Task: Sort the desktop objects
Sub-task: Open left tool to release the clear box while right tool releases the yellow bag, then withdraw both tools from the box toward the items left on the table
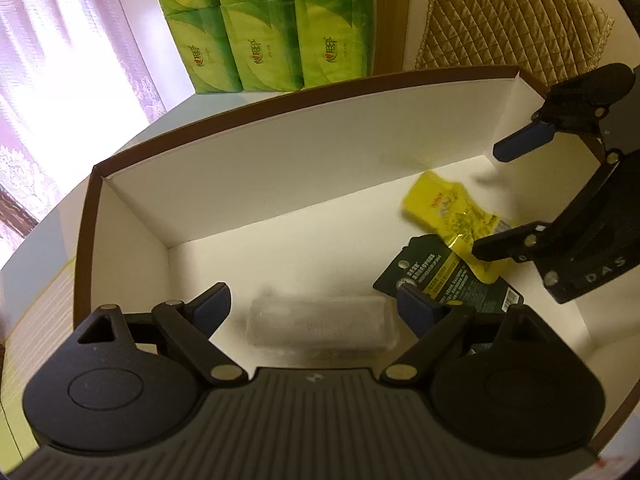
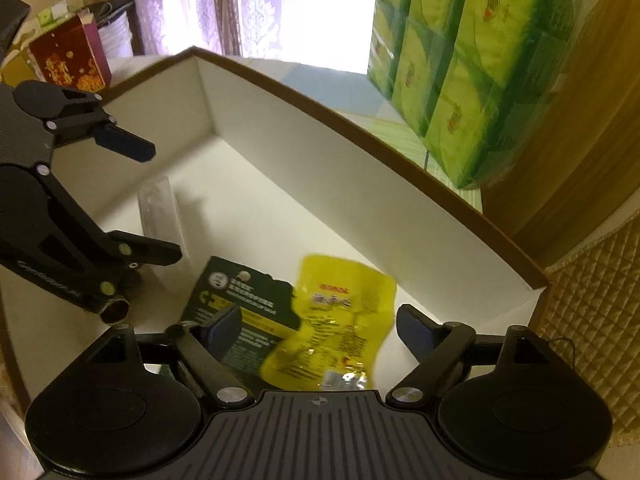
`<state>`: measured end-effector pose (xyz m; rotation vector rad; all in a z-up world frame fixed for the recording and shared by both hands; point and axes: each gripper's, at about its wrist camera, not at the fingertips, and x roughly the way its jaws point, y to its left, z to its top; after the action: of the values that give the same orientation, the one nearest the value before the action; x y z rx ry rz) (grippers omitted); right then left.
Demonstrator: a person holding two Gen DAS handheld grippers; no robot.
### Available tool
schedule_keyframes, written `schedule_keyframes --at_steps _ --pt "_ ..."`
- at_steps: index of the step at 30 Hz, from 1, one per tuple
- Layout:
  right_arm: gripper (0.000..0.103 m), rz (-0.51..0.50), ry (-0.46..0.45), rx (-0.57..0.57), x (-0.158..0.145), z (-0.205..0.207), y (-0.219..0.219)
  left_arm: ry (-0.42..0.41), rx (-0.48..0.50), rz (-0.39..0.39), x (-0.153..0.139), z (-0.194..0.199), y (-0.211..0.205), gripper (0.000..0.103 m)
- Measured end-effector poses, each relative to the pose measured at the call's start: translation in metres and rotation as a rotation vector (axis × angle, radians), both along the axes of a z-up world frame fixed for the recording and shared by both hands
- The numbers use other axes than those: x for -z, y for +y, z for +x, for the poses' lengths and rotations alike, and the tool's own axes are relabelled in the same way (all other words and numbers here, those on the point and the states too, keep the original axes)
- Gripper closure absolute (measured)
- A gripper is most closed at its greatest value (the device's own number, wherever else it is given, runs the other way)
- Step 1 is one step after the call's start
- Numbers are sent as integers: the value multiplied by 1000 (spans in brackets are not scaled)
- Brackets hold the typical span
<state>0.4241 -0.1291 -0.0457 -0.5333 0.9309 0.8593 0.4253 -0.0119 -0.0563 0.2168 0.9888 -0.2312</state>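
A white box with a brown rim point(image 1: 280, 168) point(image 2: 360, 184) holds three things. A clear plastic case point(image 1: 322, 326) point(image 2: 158, 208) lies on its floor. A dark green card package point(image 1: 448, 276) point(image 2: 244, 300) lies beside it, with a yellow snack pouch point(image 1: 452, 212) point(image 2: 340, 316) partly on top. My left gripper point(image 1: 316, 308) point(image 2: 162, 204) is open above the clear case, empty. My right gripper point(image 2: 320, 328) point(image 1: 486, 200) is open above the yellow pouch, not touching it.
A stack of green tissue packs point(image 1: 264, 28) point(image 2: 468, 64) stands behind the box. A quilted gold cushion point(image 1: 516, 16) point(image 2: 592, 320) is at the right. A red box point(image 2: 70, 58) stands at the far left by the curtain.
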Motion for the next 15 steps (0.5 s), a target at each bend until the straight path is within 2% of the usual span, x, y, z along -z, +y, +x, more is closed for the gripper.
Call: schedule_keyframes --at_steps 7,12,15 --pt "5 63 21 2 -13 -18 -10 -20 -10 5 -8 -9 3 13" --pt "2 117 3 31 -25 -37 -21 -34 -15 4 -18 -21 2 11" --pt "2 153 -27 66 -33 -52 -28 -39 -27 -27 -27 -32 3 8"
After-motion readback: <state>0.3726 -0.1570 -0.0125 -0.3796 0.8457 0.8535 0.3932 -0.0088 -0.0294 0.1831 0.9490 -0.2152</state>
